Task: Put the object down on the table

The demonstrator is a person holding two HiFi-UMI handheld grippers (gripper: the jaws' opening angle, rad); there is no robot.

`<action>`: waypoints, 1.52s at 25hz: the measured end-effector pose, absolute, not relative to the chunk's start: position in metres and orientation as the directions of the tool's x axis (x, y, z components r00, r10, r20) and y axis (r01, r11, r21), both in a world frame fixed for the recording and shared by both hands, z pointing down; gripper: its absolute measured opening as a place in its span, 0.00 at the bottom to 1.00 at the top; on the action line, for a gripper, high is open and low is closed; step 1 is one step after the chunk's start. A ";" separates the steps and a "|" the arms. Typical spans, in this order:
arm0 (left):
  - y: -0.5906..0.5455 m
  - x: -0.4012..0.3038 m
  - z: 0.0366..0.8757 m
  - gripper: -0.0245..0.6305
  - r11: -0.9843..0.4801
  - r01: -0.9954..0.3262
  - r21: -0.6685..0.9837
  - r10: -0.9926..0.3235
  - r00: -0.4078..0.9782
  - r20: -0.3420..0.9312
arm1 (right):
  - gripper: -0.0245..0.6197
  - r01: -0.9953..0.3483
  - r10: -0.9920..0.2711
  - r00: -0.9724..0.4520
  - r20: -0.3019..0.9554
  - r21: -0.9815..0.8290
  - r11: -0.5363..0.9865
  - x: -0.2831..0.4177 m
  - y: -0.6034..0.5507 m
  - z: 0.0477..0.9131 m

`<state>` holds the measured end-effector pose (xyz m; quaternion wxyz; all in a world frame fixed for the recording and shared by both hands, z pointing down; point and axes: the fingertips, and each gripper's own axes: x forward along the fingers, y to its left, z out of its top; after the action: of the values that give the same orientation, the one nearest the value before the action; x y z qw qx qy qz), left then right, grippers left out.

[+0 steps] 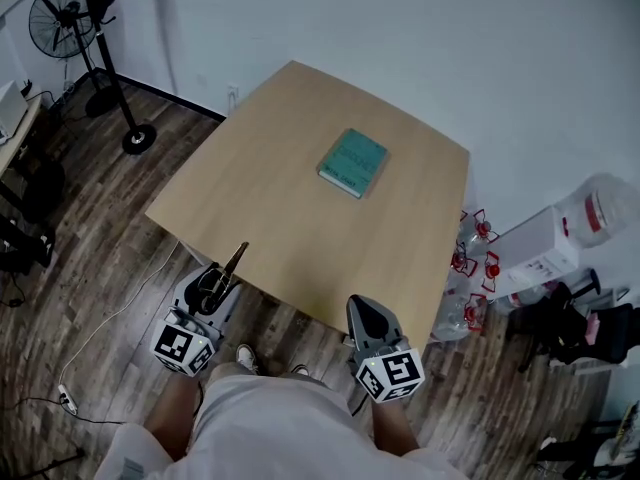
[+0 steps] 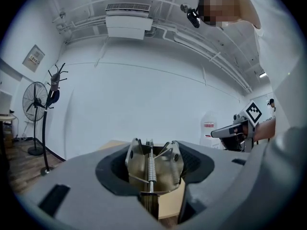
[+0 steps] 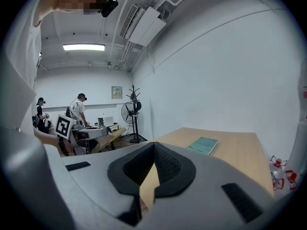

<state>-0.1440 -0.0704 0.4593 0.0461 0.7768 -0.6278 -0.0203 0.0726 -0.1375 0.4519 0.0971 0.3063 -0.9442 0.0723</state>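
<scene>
A light wooden table (image 1: 290, 208) stands ahead of me with a teal book (image 1: 352, 162) lying near its far side. My left gripper (image 1: 216, 286) hovers at the table's near left edge, shut on a metal spring-loaded hand tool (image 1: 234, 261). In the left gripper view the tool (image 2: 152, 169) fills the space between the dark pads, its coil spring upright in the middle. My right gripper (image 1: 366, 317) hangs at the near edge further right, shut with nothing in it. From the right gripper view the book (image 3: 203, 145) lies beyond the closed tips (image 3: 153, 144).
A standing fan (image 1: 72, 13) is at the back left on the wood floor. A white box with a large bottle (image 1: 560, 238) and red-and-white items (image 1: 474, 258) crowd the table's right side. A cable trails on the floor at left. People work at a far desk (image 3: 79, 110).
</scene>
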 end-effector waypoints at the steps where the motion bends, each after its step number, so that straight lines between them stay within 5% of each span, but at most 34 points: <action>1: -0.073 -0.144 0.461 0.38 -0.214 -0.972 0.096 -0.976 0.217 0.028 | 0.03 -0.596 -0.567 -0.790 0.234 -0.076 0.799 0.072 -0.138 0.453; 38: -0.169 -0.108 0.520 0.38 -0.457 -0.886 -0.074 -0.879 0.438 0.188 | 0.04 -0.700 -0.657 -0.694 0.295 -0.064 0.711 0.084 -0.137 0.465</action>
<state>-0.1083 -0.1689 0.5200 0.0178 0.8477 -0.5207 0.1002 0.0837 -0.1367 0.4652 0.1261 0.3704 -0.9162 0.0859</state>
